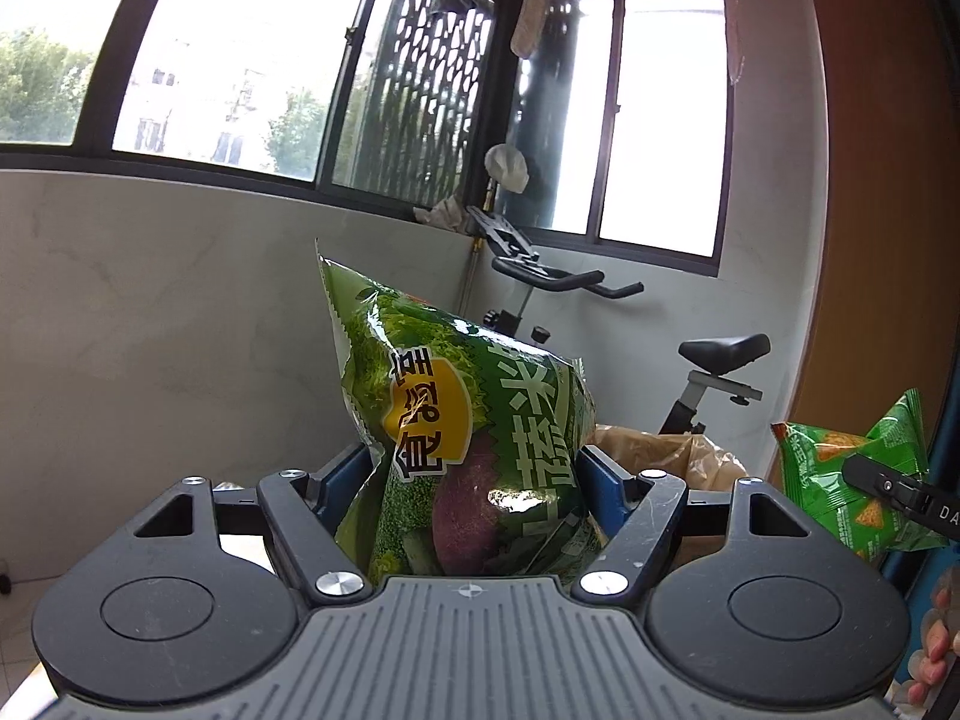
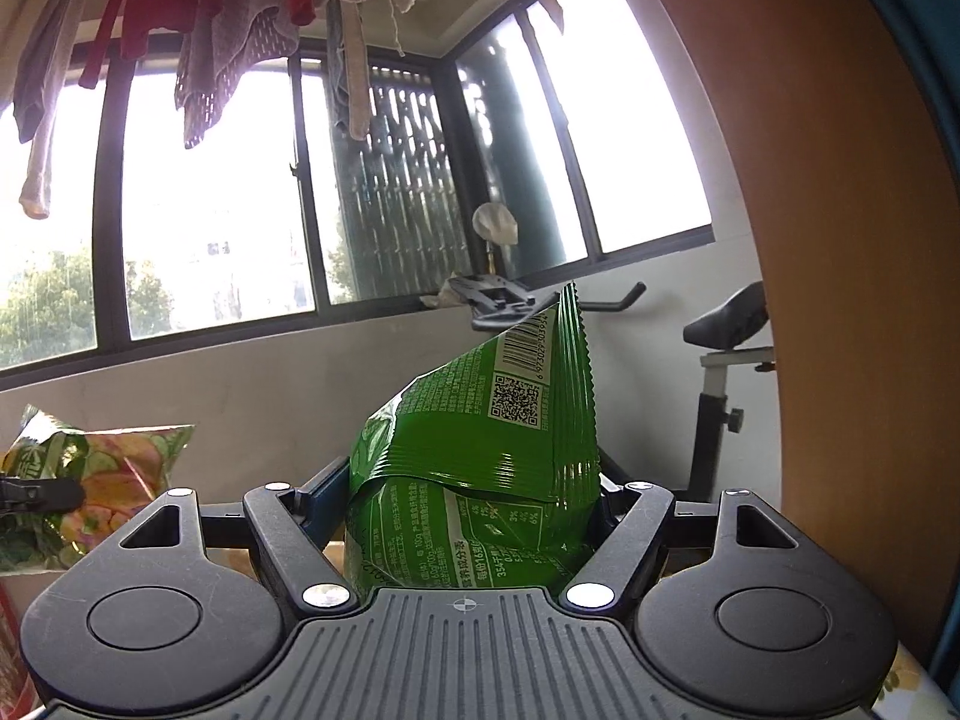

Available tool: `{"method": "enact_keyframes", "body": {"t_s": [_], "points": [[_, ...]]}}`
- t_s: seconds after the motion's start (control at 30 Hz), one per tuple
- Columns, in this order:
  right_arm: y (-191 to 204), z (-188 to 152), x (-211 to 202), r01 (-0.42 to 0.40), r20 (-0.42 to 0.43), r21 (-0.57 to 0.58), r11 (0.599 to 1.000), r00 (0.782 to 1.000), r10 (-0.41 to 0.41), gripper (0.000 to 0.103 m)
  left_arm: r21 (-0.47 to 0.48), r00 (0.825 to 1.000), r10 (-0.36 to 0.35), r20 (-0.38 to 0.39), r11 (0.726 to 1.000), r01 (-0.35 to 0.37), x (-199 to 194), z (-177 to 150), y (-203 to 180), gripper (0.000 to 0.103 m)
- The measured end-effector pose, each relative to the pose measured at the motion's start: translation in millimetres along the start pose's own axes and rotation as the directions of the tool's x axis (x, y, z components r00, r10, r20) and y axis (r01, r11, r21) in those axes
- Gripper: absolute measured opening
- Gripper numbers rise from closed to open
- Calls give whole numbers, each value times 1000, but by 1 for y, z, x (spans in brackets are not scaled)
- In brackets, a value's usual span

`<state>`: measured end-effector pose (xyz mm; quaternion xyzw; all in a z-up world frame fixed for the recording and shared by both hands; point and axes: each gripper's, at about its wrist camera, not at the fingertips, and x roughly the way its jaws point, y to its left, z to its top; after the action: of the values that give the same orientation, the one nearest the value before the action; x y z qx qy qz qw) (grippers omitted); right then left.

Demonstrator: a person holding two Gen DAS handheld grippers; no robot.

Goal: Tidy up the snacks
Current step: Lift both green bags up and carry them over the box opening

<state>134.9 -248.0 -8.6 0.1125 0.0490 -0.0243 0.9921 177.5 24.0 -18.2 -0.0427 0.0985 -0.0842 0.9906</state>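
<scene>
My left gripper (image 1: 477, 471) is shut on a puffy green snack bag with vegetable pictures (image 1: 462, 420), held up in the air with its sealed end pointing up. My right gripper (image 2: 465, 495) is shut on a second green snack bag (image 2: 480, 468), whose back with barcode and QR code faces the camera and whose top half folds over. The right-hand bag (image 1: 858, 474) also shows at the right edge of the left wrist view with a dark finger across it. The left-hand bag (image 2: 90, 480) shows at the left edge of the right wrist view.
An exercise bike (image 1: 714, 372) stands by the wall under the windows. A crumpled brown paper bag (image 1: 666, 456) sits behind the left gripper. A wooden panel (image 2: 840, 240) rises on the right. Laundry (image 2: 228, 30) hangs overhead. A person's fingers (image 1: 936, 648) show at the lower right.
</scene>
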Motion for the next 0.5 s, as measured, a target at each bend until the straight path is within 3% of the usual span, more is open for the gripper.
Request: {"method": "enact_keyframes", "body": {"t_s": [0.23, 0.5], "points": [[-10, 23, 38, 27, 36, -16, 1000, 999, -26, 71, 42, 999, -45, 30, 998, 44, 38, 21, -12, 77], [-12, 30, 111, 40, 17, -53, 998, 999, -39, 71, 81, 997, -81, -13, 993, 82, 100, 24, -28, 77]]}}
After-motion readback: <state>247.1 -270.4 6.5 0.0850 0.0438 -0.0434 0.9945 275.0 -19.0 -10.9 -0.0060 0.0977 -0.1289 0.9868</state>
